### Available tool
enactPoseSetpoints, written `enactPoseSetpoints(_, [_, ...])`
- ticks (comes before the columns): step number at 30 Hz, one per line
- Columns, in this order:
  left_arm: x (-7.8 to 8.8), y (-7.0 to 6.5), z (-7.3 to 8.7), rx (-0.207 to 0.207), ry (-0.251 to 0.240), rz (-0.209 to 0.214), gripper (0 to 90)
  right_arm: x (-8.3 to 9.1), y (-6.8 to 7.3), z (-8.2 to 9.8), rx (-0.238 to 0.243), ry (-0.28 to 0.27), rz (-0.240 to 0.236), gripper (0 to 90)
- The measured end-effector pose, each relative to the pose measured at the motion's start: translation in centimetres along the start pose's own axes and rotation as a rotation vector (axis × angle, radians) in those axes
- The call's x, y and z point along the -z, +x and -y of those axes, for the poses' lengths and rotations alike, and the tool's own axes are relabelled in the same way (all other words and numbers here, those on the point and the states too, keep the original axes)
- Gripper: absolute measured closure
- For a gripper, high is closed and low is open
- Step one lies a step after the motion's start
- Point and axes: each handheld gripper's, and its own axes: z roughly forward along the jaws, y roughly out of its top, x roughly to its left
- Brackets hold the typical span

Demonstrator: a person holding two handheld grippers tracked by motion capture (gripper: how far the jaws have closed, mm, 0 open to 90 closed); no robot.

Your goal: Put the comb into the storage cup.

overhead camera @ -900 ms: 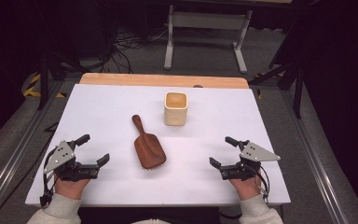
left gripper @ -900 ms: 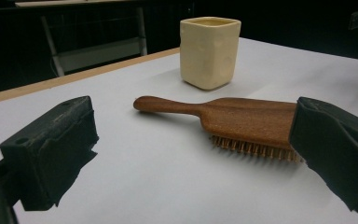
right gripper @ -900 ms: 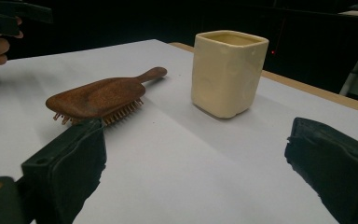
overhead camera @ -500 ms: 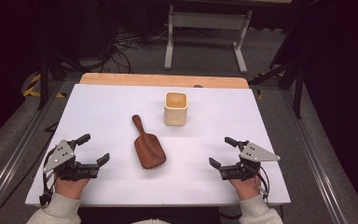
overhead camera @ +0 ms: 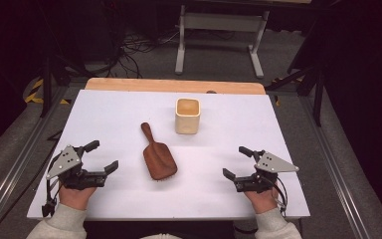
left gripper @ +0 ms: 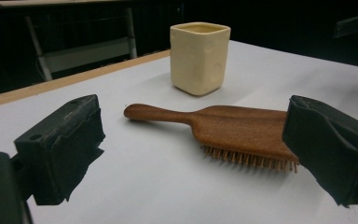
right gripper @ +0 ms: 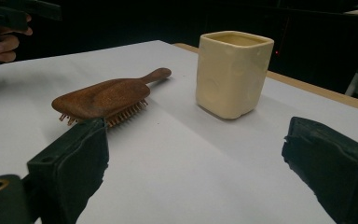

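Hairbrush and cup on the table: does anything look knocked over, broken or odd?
Nothing stands out. The wooden hairbrush lies flat, bristles down, on the white table, and the cream cup stands upright just beyond it, apart from it. The left gripper and right gripper are open, holding nothing.

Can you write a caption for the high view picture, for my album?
Wooden hairbrush lies bristles down near a cream cup, between the open left gripper and open right gripper.
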Motion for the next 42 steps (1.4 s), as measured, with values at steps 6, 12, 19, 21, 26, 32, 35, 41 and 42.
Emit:
enactPoseSetpoints(6, [-1.2,0.3,-1.4,-0.005,0.004,0.031,7.0,-0.2,0.0,0.0,0.001,0.014,-0.002,7.1])
enactPoseSetpoints(12, [-2.9,0.4,-3.0,-0.028,0.014,0.067,7.6,-0.1,0.0,0.1,-0.001,0.01,-0.006,7.1])
enactPoseSetpoints(19, [-4.3,0.5,-4.0,-0.048,0.028,0.096,8.6,-0.1,0.0,0.1,0.0,0.012,-0.013,7.2])
enactPoseSetpoints(21, [-4.8,0.7,-4.3,-0.047,0.038,0.106,9.1,-0.1,0.0,0.1,0.002,0.013,-0.014,7.3])
enactPoseSetpoints(26, [-6.0,0.9,-5.1,-0.049,0.048,0.135,12.0,-0.1,0.0,0.1,0.004,0.013,-0.017,7.4])
enactPoseSetpoints(32, [-7.4,1.1,-5.8,-0.071,0.067,0.163,13.5,-0.2,0.0,0.1,0.005,0.014,-0.022,7.5])
enactPoseSetpoints(35, [-8.6,1.3,-6.2,-0.08,0.09,0.183,13.9,-0.2,0.0,0.1,0.008,0.015,-0.024,7.5])
enactPoseSetpoints(41, [-9.9,1.3,-6.8,-0.088,0.101,0.197,14.3,-0.1,0.0,0.1,0.007,0.013,-0.025,7.6])
enactPoseSetpoints(42, [-10.3,1.2,-6.9,-0.095,0.105,0.201,14.3,-0.1,0.0,0.1,0.006,0.014,-0.026,7.6])
